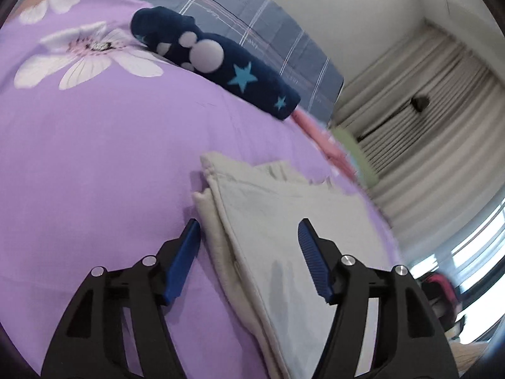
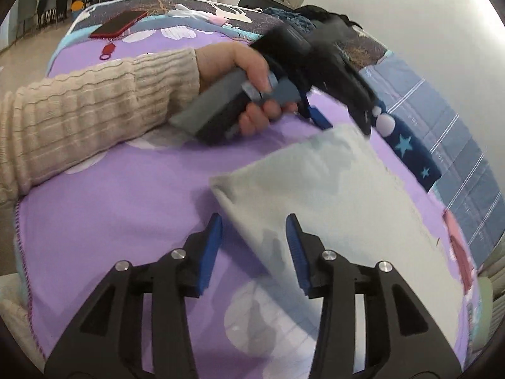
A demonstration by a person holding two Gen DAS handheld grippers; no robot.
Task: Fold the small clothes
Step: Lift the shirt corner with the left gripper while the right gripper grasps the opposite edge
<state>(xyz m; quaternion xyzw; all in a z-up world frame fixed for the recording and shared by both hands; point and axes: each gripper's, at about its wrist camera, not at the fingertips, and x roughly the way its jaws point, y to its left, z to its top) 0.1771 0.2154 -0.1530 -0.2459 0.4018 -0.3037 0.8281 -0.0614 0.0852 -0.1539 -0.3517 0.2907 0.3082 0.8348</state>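
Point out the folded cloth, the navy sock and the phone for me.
cloth (image 1: pixel 284 214): left wrist view, flat middle of its top layer.
sock (image 1: pixel 240 77): left wrist view, on the big blue star.
phone (image 2: pixel 116 24): right wrist view, middle of its dark screen.

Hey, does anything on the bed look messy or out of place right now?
Slightly. The cream cloth is folded unevenly: an under layer sticks out along its left edge. A red phone also lies on the bedspread among the laundry. Nothing looks damaged.
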